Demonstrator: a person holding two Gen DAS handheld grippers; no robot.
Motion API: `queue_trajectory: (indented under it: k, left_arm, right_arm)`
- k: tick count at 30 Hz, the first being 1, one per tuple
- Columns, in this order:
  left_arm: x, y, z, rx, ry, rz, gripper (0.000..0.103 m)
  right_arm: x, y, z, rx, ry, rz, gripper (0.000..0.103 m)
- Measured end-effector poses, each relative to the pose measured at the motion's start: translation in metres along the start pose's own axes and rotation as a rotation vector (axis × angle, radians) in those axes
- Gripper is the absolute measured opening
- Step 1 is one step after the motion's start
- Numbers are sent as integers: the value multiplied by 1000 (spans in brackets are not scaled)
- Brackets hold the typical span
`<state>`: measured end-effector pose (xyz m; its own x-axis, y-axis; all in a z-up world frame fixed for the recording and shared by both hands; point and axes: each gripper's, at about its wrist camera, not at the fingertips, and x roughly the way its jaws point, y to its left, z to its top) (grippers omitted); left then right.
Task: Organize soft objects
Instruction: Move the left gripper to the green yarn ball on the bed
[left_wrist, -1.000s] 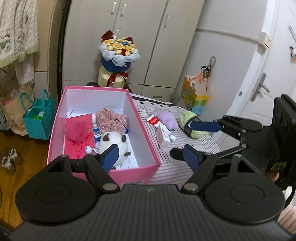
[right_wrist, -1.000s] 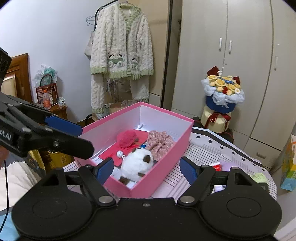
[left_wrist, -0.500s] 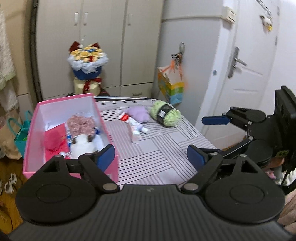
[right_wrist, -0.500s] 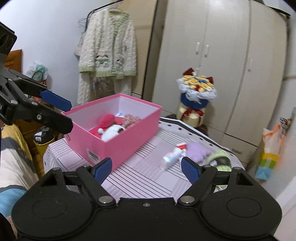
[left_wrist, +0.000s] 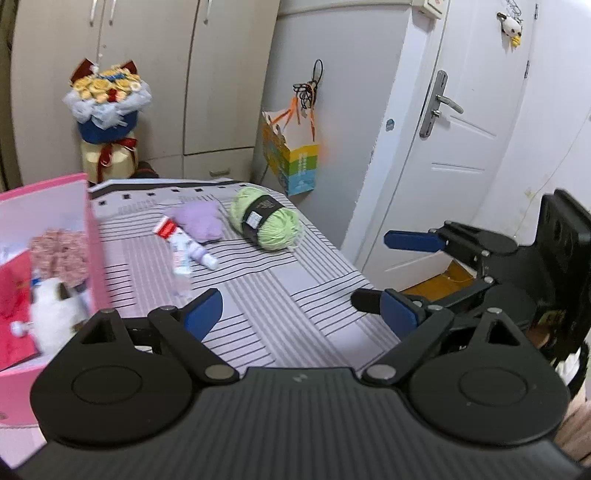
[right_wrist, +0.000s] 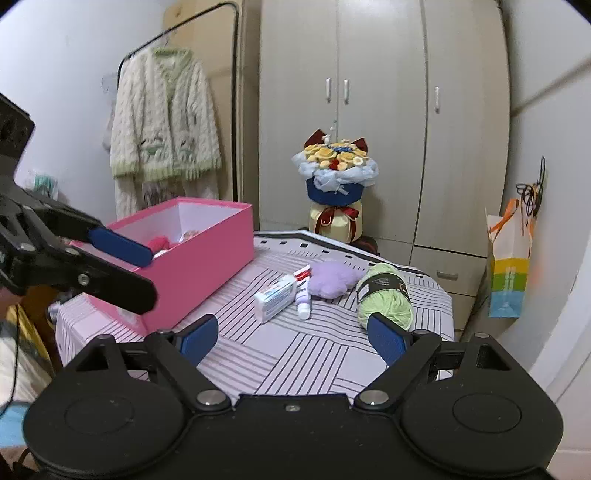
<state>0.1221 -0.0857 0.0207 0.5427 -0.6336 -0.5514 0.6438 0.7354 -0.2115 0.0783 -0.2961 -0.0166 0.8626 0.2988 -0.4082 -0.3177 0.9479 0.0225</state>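
A pink box (right_wrist: 207, 258) stands on the left of the striped table (right_wrist: 314, 350). It holds a white plush (left_wrist: 55, 310), a pink floral cloth (left_wrist: 59, 254) and a red item (left_wrist: 14, 295). A green yarn ball (right_wrist: 384, 295), a purple soft pad (right_wrist: 330, 278), a small carton (right_wrist: 275, 297) and a tube (right_wrist: 303, 291) lie on the table's far side. My left gripper (left_wrist: 301, 314) is open and empty above the near table. My right gripper (right_wrist: 293, 338) is open and empty, near the table's front edge; it also shows in the left wrist view (left_wrist: 402, 273).
A flower bouquet (right_wrist: 336, 184) stands behind the table before the wardrobe. A coloured paper bag (right_wrist: 508, 269) hangs at the right by a white door (left_wrist: 461, 129). A knitted cardigan (right_wrist: 162, 125) hangs on a rack behind the box.
Both grippers have pulled back and swung right, away from the pink box. The view now centres on the yarn, pad and carton. Both stay open and empty.
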Motion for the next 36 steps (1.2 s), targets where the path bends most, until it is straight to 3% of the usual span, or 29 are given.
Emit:
queue_trajectory:
  k: [3, 9, 12, 17, 24, 27, 31, 36]
  left_arm:
    - [23, -2, 4, -11, -17, -9, 93]
    - [46, -8, 16, -43, -169, 9, 98]
    - [64, -9, 26, -58, -198, 16, 98]
    - [115, 0, 46, -106, -132, 7, 98]
    - [183, 30, 60, -213, -41, 64, 96]
    - [204, 48, 58, -318, -37, 62, 95]
    - [225, 61, 51, -434, -52, 54, 95]
    - [239, 62, 45, -466, -38, 42, 92]
  right_arm:
    - [10, -18, -8, 35, -33, -6, 91]
    - [38, -47, -15, 38, -72, -106, 91]
    - [50, -60, -16, 70, -77, -86, 91]
    - [83, -79, -14, 90, -59, -44, 93]
    - [138, -94, -11, 40, 21, -25, 93]
    - [154, -101, -7, 46, 26, -59, 93]
    - [169, -114, -7, 78, 76, -25, 97]
    - [184, -125, -15, 155, 150, 46, 97]
